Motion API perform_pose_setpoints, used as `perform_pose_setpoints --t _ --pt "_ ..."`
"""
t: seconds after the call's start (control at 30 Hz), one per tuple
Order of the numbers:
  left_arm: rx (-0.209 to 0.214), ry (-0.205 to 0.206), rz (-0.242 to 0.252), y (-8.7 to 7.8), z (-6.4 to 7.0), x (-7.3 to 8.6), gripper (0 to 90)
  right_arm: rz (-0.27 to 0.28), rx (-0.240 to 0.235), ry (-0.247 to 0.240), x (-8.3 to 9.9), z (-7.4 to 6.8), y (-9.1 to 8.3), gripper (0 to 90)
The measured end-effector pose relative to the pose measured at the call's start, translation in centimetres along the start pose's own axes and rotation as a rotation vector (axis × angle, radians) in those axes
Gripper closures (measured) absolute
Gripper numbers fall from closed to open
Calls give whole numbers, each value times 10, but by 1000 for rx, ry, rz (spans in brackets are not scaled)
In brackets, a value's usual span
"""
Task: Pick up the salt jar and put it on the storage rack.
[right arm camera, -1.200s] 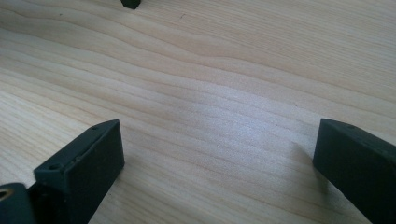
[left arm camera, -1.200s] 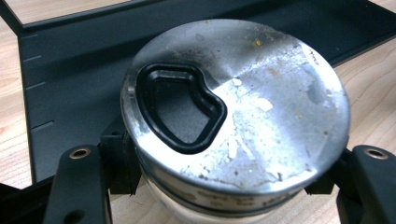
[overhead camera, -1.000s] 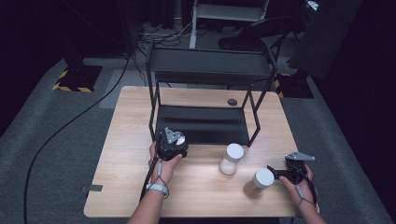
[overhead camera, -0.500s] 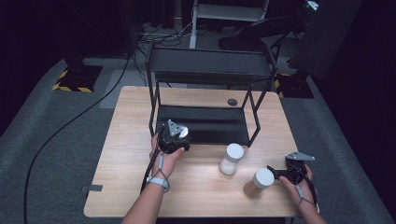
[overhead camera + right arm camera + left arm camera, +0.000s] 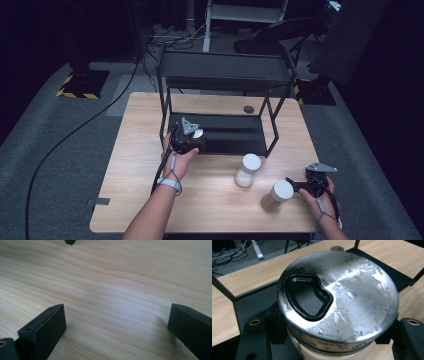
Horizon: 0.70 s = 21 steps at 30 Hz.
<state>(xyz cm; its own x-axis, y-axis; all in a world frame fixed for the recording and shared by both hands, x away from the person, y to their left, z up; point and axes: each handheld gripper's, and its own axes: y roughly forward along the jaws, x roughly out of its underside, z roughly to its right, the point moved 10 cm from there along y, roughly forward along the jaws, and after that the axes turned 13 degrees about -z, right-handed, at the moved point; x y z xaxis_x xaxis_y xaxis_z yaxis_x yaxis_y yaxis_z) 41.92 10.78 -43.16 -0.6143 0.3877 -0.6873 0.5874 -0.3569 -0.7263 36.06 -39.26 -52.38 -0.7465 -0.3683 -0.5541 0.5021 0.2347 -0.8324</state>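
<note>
My left gripper is shut on a can with a scuffed metal lid that has a black-rimmed pour hole. It holds the can upright at the front left edge of the black rack's lower shelf. Two white-lidded jars stand on the wooden table: one in front of the rack, the other near the front edge. My right gripper rests just right of the nearer jar. In the right gripper view its jaws stand wide apart, open, with bare wood between them.
The black two-tier metal rack takes up the table's back half, its legs at the shelf corners. A small dark round disc lies on the table behind the lower shelf. A cable runs over the grey floor to the left.
My left gripper has carried the can away from the person, from the open table to the front left edge of the rack's lower shelf. The right gripper and both jars have stayed put.
</note>
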Motion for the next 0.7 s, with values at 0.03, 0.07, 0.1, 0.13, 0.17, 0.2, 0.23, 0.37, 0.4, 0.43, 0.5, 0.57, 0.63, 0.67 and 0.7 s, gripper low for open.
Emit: perform_pose_setpoints --t 0.03,0.07,0.1,0.13,0.17,0.2,0.23,0.37,0.4,0.43,0.5,0.57,0.63,0.67,0.7 --pt "0 4 -1 1 -1 -1 298 0 0 0 0 0 0 18" --pt "-2 2 -2 2 -2 -3 298 0 0 0 0 0 0 18" --pt "-5 5 -5 2 -4 -4 298 0 0 0 0 0 0 18" --pt "-7 -3 1 4 -4 -5 298 0 0 -1 0 0 0 18" --pt "-9 2 -4 4 -6 -7 298 0 0 0 0 0 0 18" --pt "-10 -1 1 6 -7 -8 298 0 0 0 0 0 0 18" --pt "-12 -2 3 7 -8 -8 298 0 0 0 0 0 0 17" --pt "-8 -7 2 14 -14 -11 298 0 0 0 0 0 0 17" --pt "-6 -10 7 16 -14 -12 298 0 0 0 0 0 0 18" --pt "-8 -6 4 17 -15 -12 298 0 0 0 0 0 0 18" --pt "-10 -4 5 21 -17 -14 298 0 0 -1 0 0 0 18" --pt "-7 -10 8 26 -18 -15 298 0 0 0 0 0 0 18" --pt "-6 -10 8 30 -20 -15 298 0 0 0 0 0 0 18" --pt "-6 -11 8 33 -21 -15 298 0 0 0 0 0 0 18" --pt "-7 -9 6 35 -22 -16 298 0 0 0 0 0 0 18"
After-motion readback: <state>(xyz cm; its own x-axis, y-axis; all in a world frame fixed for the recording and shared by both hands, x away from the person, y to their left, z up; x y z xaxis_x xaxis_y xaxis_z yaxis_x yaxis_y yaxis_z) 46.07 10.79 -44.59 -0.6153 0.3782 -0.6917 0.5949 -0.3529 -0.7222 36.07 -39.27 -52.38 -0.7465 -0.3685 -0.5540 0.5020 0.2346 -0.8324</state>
